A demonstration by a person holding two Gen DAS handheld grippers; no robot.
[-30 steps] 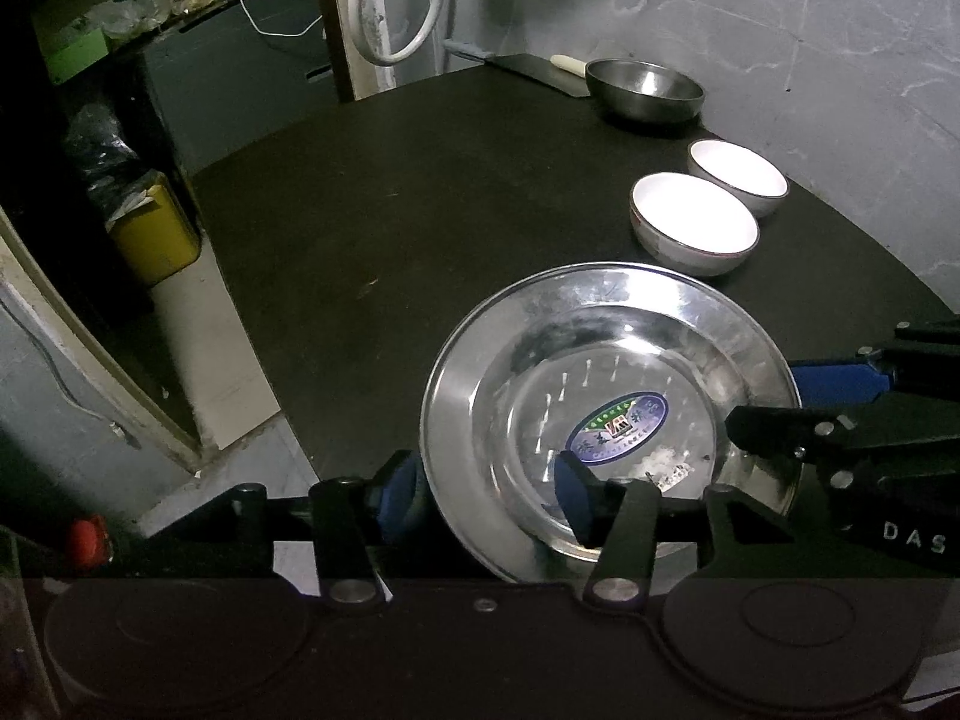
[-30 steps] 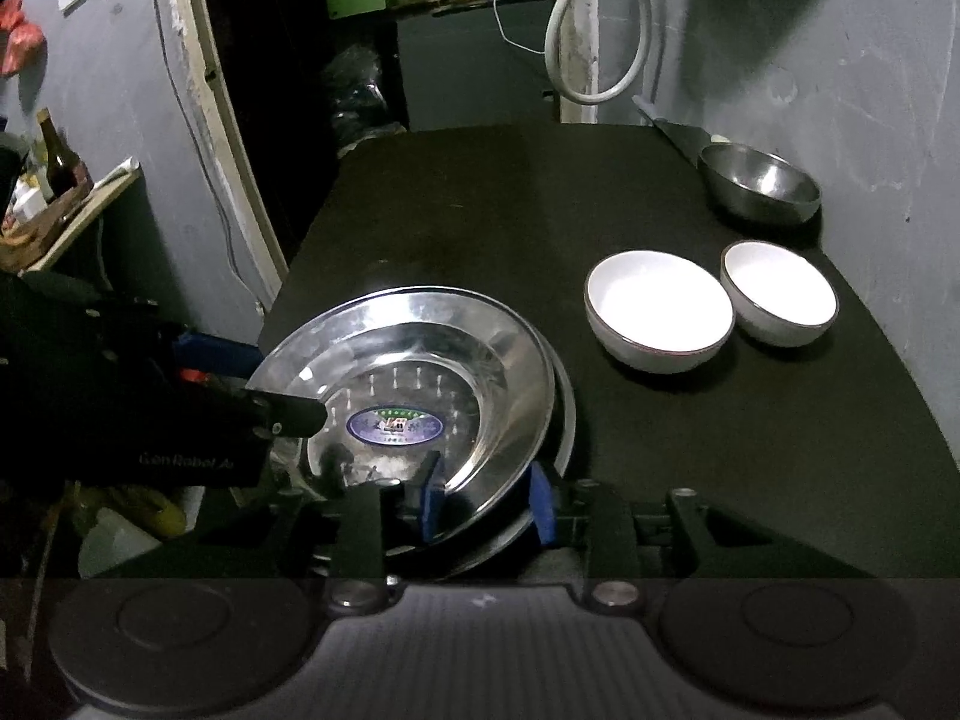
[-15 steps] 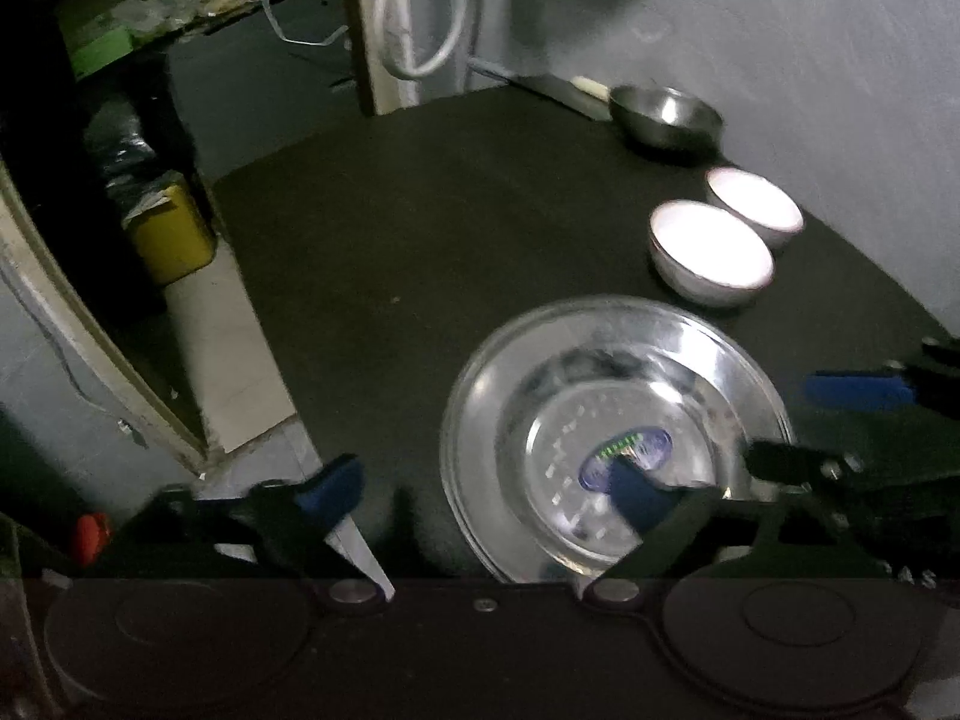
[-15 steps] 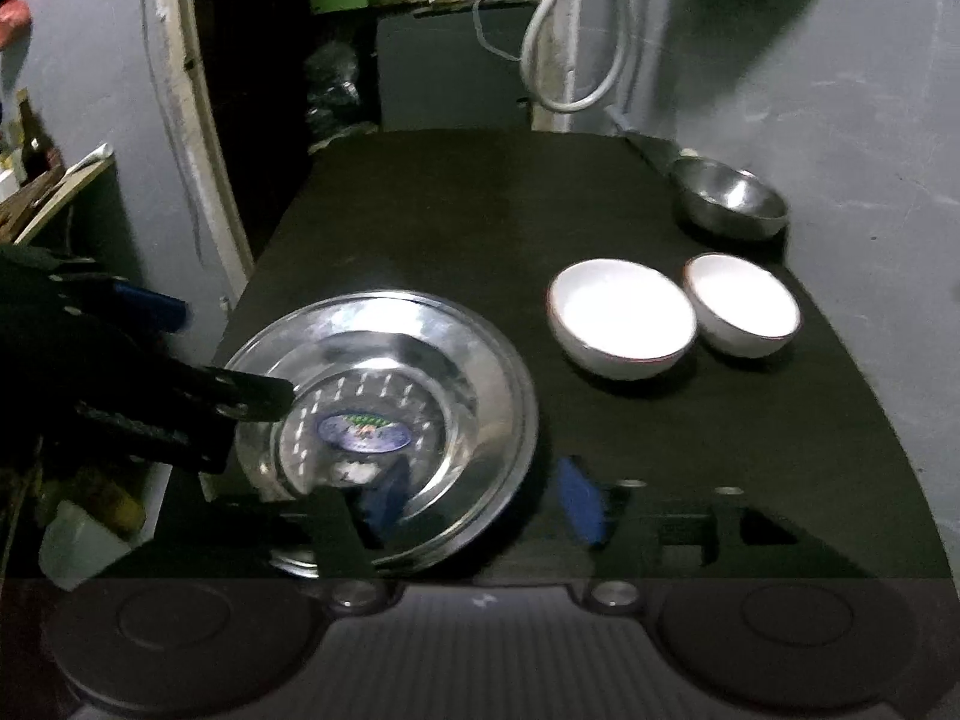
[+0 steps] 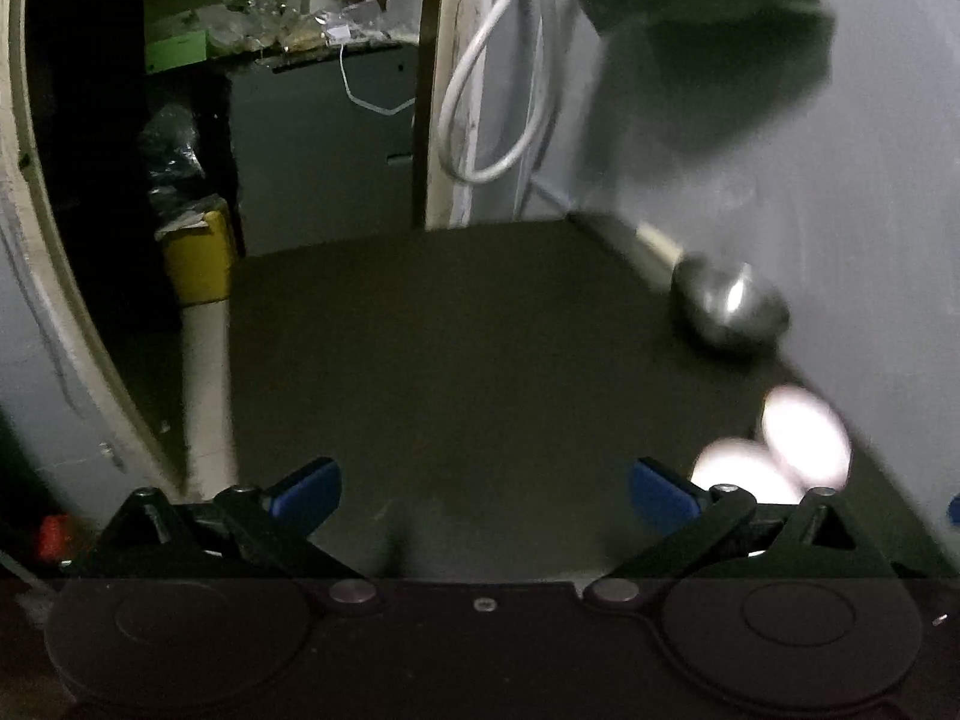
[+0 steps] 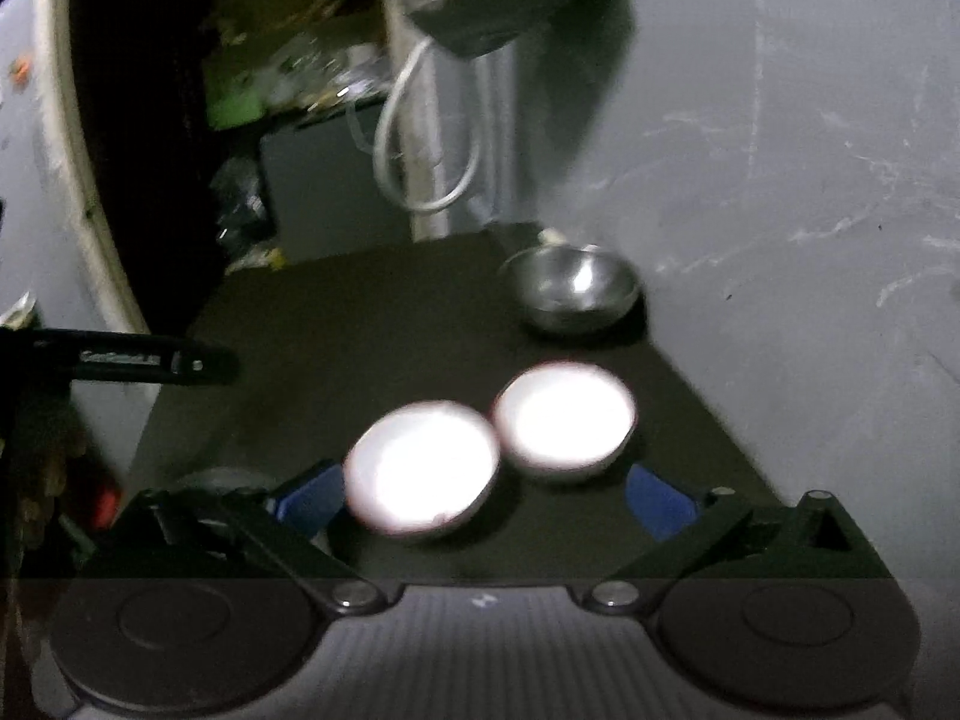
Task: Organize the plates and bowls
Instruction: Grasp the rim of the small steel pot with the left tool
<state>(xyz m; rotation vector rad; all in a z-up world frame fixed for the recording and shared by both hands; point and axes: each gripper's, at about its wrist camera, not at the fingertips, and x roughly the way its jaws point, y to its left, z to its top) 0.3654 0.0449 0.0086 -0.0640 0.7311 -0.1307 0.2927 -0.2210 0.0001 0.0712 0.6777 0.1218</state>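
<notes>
In the left wrist view my left gripper (image 5: 483, 492) stands wide open above the bare dark table (image 5: 456, 360), with nothing between its blue pads (image 5: 306, 486). Two white bowls (image 5: 804, 435) sit side by side at its right, blurred. A steel bowl (image 5: 729, 309) stands farther back by the wall. My right gripper (image 6: 483, 501) is opening its jaws and grips nothing. The near white bowl (image 6: 420, 468) shows just beyond its fingertips, the second white bowl (image 6: 564, 414) beside it, the steel bowl (image 6: 570, 285) behind. The stacked steel plates are out of view. The left gripper's finger (image 6: 138, 357) reaches in from the left.
A knife (image 5: 636, 240) lies at the table's far corner behind the steel bowl. A grey wall (image 6: 780, 180) runs along the table's right side. A white hose (image 5: 480, 120) hangs at the back. A yellow box (image 5: 198, 264) stands on the floor off the left edge.
Both grippers let go of the steel plates and opened wide. Both lifted and swung away, so the plates dropped out of view and the bowls came nearer.
</notes>
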